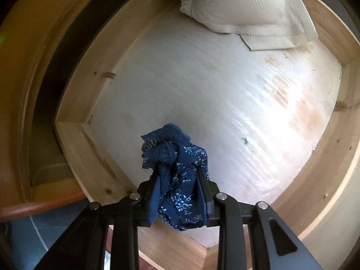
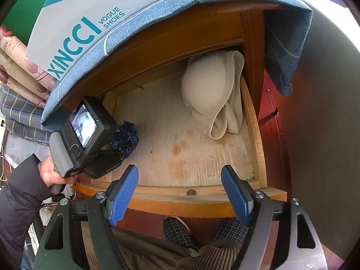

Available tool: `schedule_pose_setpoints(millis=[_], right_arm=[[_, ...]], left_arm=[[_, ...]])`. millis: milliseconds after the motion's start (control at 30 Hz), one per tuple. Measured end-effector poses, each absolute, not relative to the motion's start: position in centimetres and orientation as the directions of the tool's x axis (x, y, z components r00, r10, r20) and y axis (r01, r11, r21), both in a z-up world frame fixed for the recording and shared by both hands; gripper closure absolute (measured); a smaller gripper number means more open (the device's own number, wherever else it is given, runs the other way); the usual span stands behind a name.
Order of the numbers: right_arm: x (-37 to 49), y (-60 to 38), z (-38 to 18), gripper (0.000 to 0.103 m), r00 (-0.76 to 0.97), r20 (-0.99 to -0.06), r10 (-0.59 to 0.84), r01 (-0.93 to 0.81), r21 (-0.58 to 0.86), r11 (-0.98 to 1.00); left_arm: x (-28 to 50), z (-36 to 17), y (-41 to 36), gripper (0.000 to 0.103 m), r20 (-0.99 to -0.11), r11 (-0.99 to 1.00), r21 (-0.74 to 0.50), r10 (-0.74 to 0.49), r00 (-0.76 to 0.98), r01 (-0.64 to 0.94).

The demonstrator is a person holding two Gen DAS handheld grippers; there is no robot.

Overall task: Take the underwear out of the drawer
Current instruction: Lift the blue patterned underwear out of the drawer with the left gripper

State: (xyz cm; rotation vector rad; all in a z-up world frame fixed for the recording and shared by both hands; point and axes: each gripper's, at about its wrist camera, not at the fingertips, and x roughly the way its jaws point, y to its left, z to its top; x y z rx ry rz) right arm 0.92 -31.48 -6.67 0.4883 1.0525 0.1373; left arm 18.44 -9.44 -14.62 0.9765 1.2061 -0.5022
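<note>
At lower centre of your left wrist view, the left gripper (image 1: pixel 177 193) is clamped on the crumpled blue lace-edged underwear (image 1: pixel 177 168), still above the pale-lined wooden drawer (image 1: pixel 74 103); lifting clear remains. Upper right lies a ribbed cream garment (image 1: pixel 243 4). Your right gripper (image 2: pixel 180 194) stands apart, empty.

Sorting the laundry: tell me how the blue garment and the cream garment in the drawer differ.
The blue garment is dark, with a small white print and lace trim; the cream garment is plain, pale and ribbed. The blue one is bunched between the pads of the left gripper; the cream one lies untouched in a back corner of the drawer. The blue bundle looks smaller. Both are soft, crumpled fabric within the drawer's walls.
</note>
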Motion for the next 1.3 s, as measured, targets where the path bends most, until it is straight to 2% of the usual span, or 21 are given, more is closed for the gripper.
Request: schedule_pose_setpoints(millis=[467,600,733,933,1300], right_arm=[[1.0,-31.4,-6.7,0.029,0.497,-0.800,0.335,0.123,0.447,0.886],[1.0,-31.3,-6.7,0.029,0.497,-0.802,0.333,0.121,0.443,0.888],[0.9,-31.3,-6.7,0.029,0.494,-0.804,0.330,0.120,0.439,0.890],[0.8,-31.3,-6.8,0.029,0.490,-0.810,0.324,0.121,0.431,0.894],[1.0,-31.1,-7.1,0.029,0.466,-0.828,0.311,0.115,0.405,0.907]], left_arm=[[19.3,-11.5,-9.3,0.074,-0.910,0.637,0.381,0.130,0.394,0.670],[18.4,-13.3,-8.8,0.074,-0.910,0.682,0.363,0.115,0.397,0.635],[18.0,-12.4,-8.5,0.074,-0.907,0.728,0.344,0.095,0.409,0.593],[16.4,-9.5,-7.6,0.074,-0.899,0.826,0.280,0.046,0.435,0.490],[13.4,-4.3,-5.0,0.074,-0.865,0.974,0.074,-0.044,0.499,0.214]])
